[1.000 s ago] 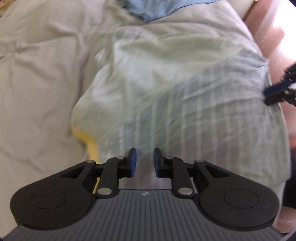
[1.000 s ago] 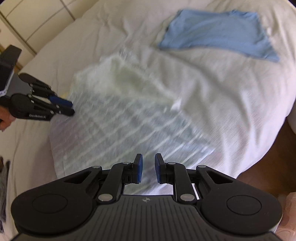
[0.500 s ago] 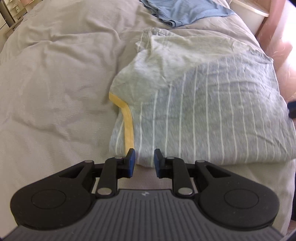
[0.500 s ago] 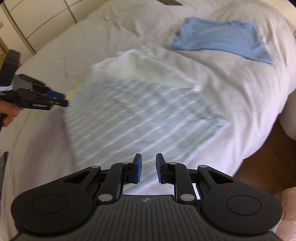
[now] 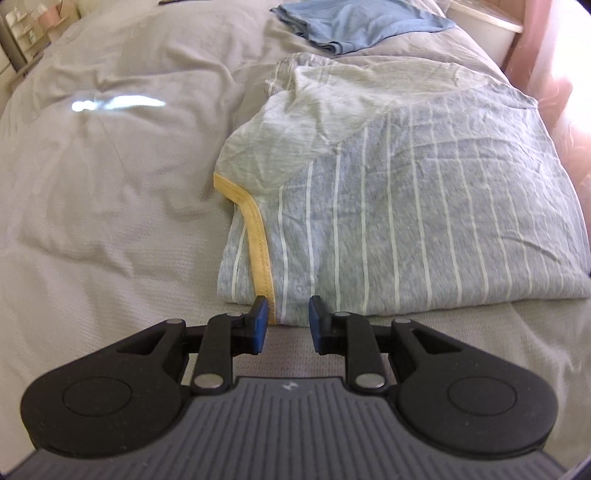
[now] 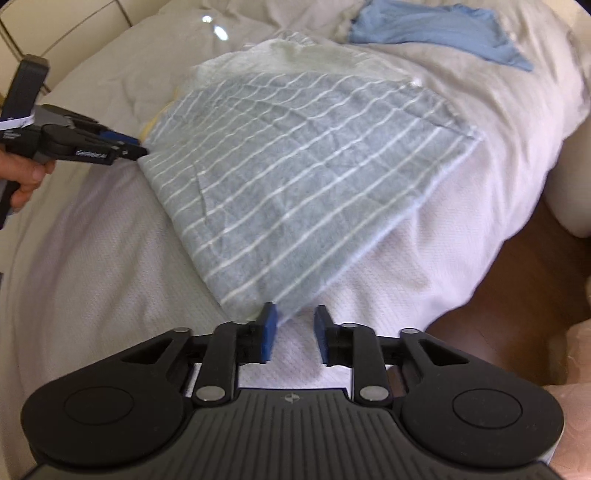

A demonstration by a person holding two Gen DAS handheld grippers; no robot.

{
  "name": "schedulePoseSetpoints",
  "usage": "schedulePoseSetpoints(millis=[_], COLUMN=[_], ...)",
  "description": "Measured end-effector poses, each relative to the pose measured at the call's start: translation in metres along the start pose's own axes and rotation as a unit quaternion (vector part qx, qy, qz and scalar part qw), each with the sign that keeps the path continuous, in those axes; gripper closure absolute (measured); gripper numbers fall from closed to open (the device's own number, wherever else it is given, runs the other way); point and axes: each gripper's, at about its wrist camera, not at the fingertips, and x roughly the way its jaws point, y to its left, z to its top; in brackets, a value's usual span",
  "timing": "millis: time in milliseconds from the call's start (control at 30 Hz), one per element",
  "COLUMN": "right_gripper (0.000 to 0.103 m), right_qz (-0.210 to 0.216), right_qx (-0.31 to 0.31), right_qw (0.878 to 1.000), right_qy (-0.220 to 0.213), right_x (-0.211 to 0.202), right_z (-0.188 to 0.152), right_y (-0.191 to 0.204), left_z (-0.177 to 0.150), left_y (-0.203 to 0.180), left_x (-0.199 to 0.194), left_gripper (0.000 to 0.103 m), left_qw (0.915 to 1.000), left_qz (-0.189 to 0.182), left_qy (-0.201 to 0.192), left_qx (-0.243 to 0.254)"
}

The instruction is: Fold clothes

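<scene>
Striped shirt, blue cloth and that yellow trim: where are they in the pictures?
Striped shirt [image 6: 314, 184]: right wrist view, middle of the striped panel.
Blue cloth [image 5: 362, 22]: left wrist view, centre of the fabric.
Yellow trim [image 5: 258, 236]: left wrist view, midway along the band.

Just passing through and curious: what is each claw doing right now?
Left gripper: open, empty, at the striped shirt's near edge.
Right gripper: open, empty, at its corner.

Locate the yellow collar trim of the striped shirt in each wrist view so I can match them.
Left wrist: yellow collar trim runs down the striped shirt's left edge, ending by the left gripper.
Right wrist: only a pale yellow sliver at the shirt's upper-left edge, near the left gripper.
Shared landmark: folded blue garment beyond the shirt.
</scene>
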Motion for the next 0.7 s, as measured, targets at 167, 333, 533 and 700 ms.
schedulePoseSetpoints(millis=[167,333,533,700], right_gripper=[0.066,0.063,0.060,0.059], right_qz=[-0.039,-0.044,-0.042,-0.037], right_qx=[0.007,0.011,-0.001,-0.003], right_qw=[0.999,0.999,0.999,0.999], right_qy=[0.006,0.010,0.008,0.009], right_x=[-0.009,-0.033,-0.055,-0.054], right_z=[0.002,0.004,0.005,0.003], right_y=[0.008,0.021,0.041,0.053], left_z=[-0.001,-0.001,-0.008,-0.023], left_y=[-0.008,-0.011,-0.016,-0.032], left_x=[-0.025,-0.054,-0.073,-0.068], left_gripper=[0.083,0.079,0.074,0.061], left_qw=[0.9993,0.9987,0.9953,0.9854], left_qz=[0.003,0.003,0.006,0.011], left_qy=[-0.012,-0.024,-0.030,-0.028], left_qx=[0.035,0.045,0.092,0.168])
